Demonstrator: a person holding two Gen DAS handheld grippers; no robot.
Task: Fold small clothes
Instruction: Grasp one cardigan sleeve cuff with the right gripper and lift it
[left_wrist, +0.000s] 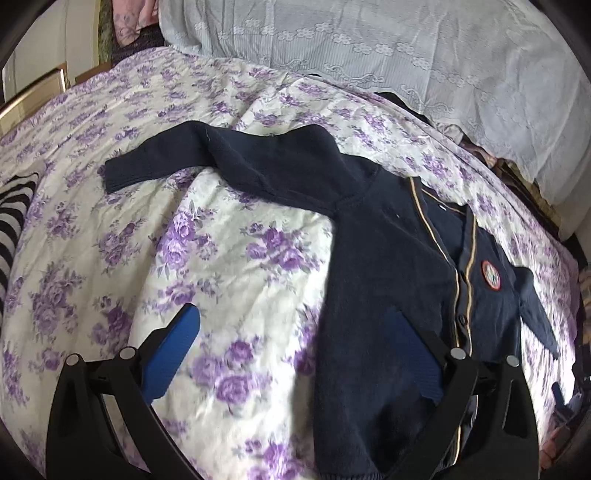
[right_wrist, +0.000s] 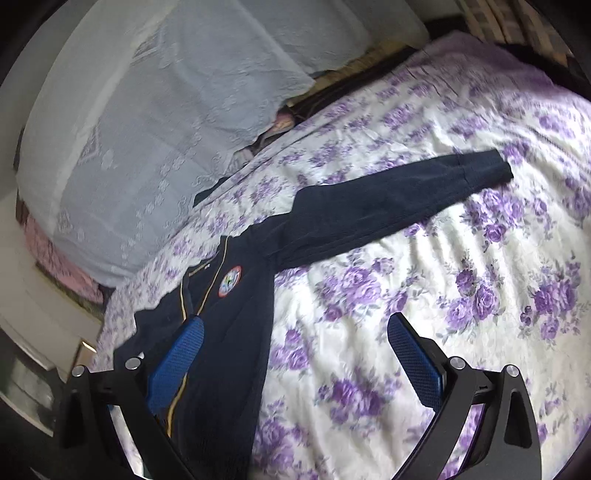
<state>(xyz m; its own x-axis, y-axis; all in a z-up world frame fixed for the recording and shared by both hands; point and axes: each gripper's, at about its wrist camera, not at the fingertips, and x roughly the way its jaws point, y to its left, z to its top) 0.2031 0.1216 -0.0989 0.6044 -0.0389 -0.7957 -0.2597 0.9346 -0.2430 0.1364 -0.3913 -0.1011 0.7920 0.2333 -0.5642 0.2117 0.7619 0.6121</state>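
A dark navy cardigan (left_wrist: 369, 229) of matt, fuzzy knit lies at centre frame, its front edges trimmed with smooth tan piping and a stitched round badge (left_wrist: 491, 275). Beneath it, a crumpled cotton-like bedsheet (left_wrist: 229, 258) printed with purple roses looks soft and unglossed. Across the top, a pale blue cloth (left_wrist: 406, 48) shows raised lace-like flower embroidery. At the bottom, the left gripper (left_wrist: 291, 325) and right gripper (right_wrist: 295, 332) are matt black plastic with shiny metal pins and blue, finely textured pads (right_wrist: 413, 358). A black-and-white striped knit (left_wrist: 14, 221) sits at left.
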